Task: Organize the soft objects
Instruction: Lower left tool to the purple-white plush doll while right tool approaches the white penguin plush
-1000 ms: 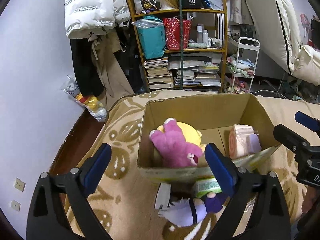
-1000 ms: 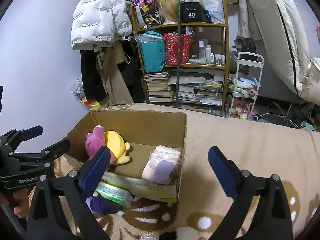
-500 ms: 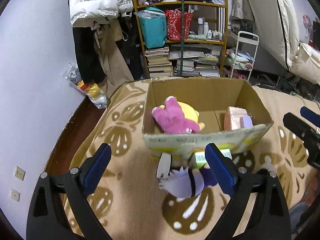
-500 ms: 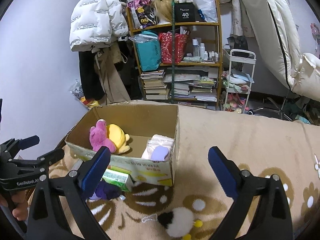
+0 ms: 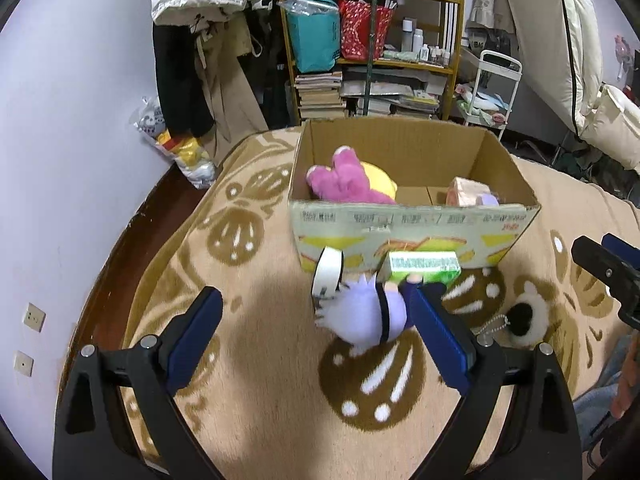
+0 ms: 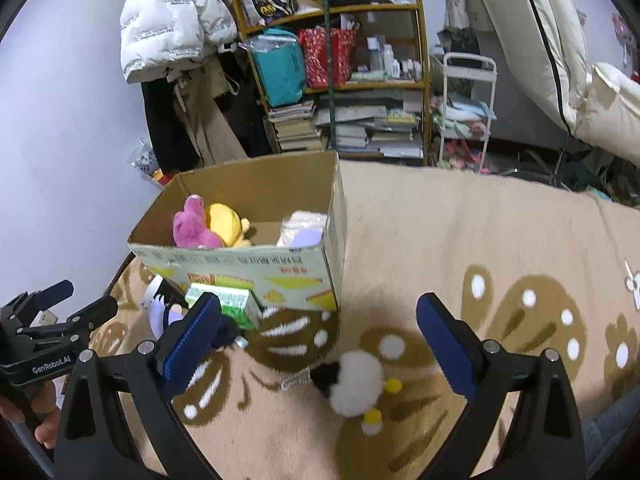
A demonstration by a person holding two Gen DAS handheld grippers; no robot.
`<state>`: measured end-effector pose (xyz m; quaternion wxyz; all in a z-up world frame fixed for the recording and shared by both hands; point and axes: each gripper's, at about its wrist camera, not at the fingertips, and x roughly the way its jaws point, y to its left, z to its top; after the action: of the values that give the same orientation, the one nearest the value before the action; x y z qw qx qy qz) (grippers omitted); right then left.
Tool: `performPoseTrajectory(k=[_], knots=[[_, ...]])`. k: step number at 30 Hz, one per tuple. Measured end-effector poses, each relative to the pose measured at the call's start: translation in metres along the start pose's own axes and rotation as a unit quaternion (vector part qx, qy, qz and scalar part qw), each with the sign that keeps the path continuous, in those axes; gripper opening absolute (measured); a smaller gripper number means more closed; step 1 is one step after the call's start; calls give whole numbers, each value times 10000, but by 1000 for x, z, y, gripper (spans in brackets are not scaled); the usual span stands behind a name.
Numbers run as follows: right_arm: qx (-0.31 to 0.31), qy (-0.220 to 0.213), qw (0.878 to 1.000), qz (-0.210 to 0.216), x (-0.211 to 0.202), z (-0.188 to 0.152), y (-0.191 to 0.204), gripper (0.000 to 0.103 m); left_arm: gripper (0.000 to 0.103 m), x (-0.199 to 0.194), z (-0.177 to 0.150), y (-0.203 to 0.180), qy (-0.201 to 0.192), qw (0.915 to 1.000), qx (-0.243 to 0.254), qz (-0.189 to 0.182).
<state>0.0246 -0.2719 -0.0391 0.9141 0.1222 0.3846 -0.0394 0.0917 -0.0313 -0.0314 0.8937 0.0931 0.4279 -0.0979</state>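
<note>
Both tongs hang spread and empty over a tan patterned blanket (image 6: 460, 240): the left gripper (image 5: 316, 336) has a lavender-haired plush doll (image 5: 366, 314) lying close to its right-hand pad, while the right gripper (image 6: 318, 338) frames a white-and-black fuzzy keychain toy (image 6: 352, 382) (ball chain attached). Beyond them a green pack (image 5: 422, 266) lies against the front wall of an open cardboard box (image 5: 412, 228), which holds a pink plush (image 5: 344, 184), a yellow plush (image 6: 226, 220) and a wrapped tissue pack (image 6: 304, 228).
</note>
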Motion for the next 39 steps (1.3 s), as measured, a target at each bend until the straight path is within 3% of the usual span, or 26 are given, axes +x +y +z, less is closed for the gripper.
performPoseTrajectory(k=[14, 24, 39], knots=[[153, 670, 9975, -174, 24, -15, -5, 102, 93, 18, -10, 3, 270, 9995, -142, -81], [189, 904, 9951, -340, 39, -15, -8, 102, 93, 35, -11, 0, 422, 9985, -234, -247], [387, 1269, 9904, -383, 58, -16, -18, 102, 93, 50, -11, -22, 517, 9983, 14, -271]])
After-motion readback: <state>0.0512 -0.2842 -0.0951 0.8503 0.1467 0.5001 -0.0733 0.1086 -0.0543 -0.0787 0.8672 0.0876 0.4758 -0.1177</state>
